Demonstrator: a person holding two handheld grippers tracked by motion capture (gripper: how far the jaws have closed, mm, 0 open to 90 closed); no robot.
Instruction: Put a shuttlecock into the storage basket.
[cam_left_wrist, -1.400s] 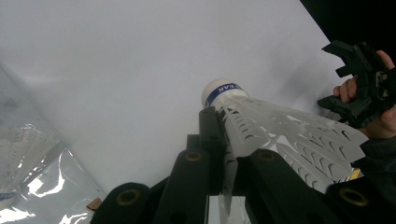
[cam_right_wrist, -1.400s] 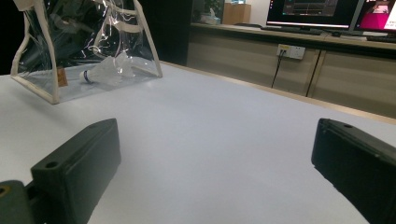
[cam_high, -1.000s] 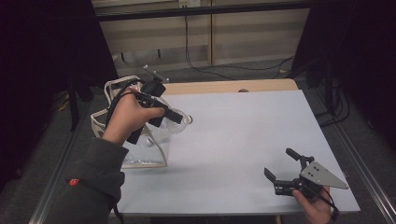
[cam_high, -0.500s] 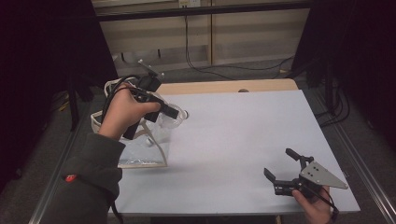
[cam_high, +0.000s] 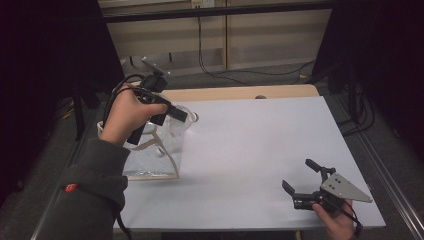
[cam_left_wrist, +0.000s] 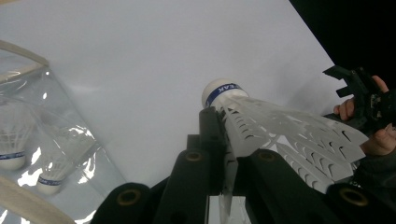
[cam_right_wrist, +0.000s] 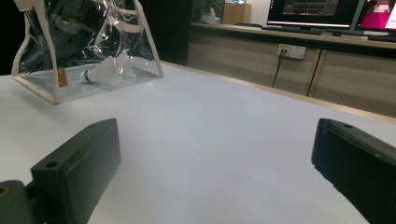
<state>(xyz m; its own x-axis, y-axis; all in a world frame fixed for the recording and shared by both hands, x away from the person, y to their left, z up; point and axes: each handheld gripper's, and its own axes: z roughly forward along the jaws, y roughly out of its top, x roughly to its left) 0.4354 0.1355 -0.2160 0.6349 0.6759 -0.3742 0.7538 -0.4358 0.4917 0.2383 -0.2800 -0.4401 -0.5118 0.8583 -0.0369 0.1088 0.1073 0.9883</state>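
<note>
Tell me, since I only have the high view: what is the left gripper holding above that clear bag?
Observer: A white feather shuttlecock, pinched by its skirt in the left gripper.
Operator: Anything in the bag?
Observer: Yes, the left gripper view shows two more shuttlecocks inside the clear bag.
Operator: And the right gripper?
Observer: The right gripper is open above the white table, with nothing between its jaws.
</note>
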